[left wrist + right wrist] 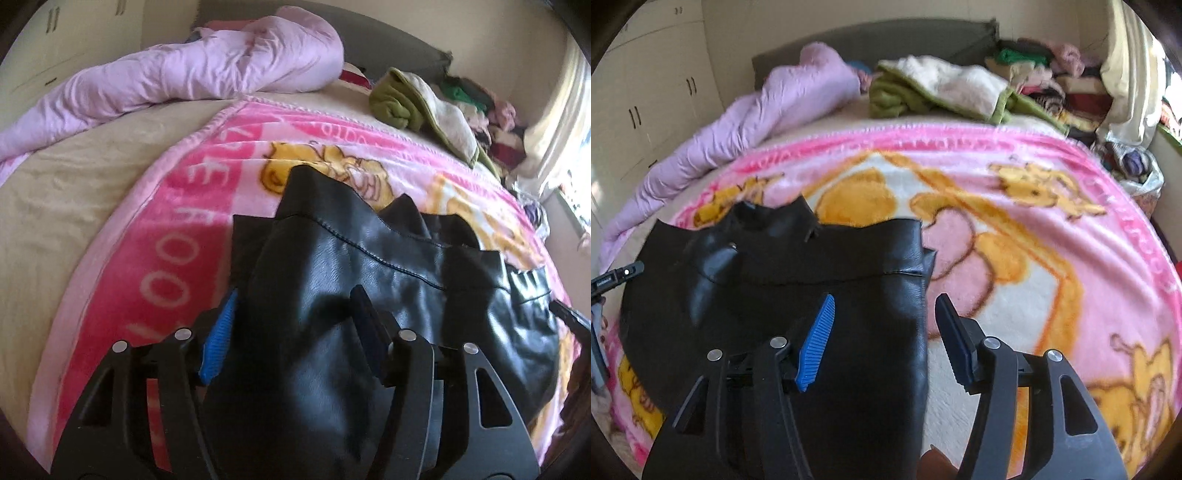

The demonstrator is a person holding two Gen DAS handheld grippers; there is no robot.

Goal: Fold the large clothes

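Note:
A black leather jacket (pixel 369 266) lies on the pink cartoon blanket (pixel 177 206) of a bed. It also shows in the right wrist view (pixel 812 280). My left gripper (pixel 295 317) is open, its fingers apart, with a bunched fold of the jacket lying between them. My right gripper (pixel 886 325) is open above the jacket's right edge, the blue pad (pixel 816 343) over the leather and the dark pad (pixel 955 339) over the blanket. The left gripper's tip (pixel 617 277) shows at the left edge of the right wrist view.
A lilac quilt (pixel 177 74) is rolled along the bed's far left. A green and white blanket (pixel 938 92) and a pile of clothes (pixel 1056 81) lie at the headboard. Wardrobe doors (pixel 646 92) stand at the left. A window with a curtain (pixel 569 122) is at the right.

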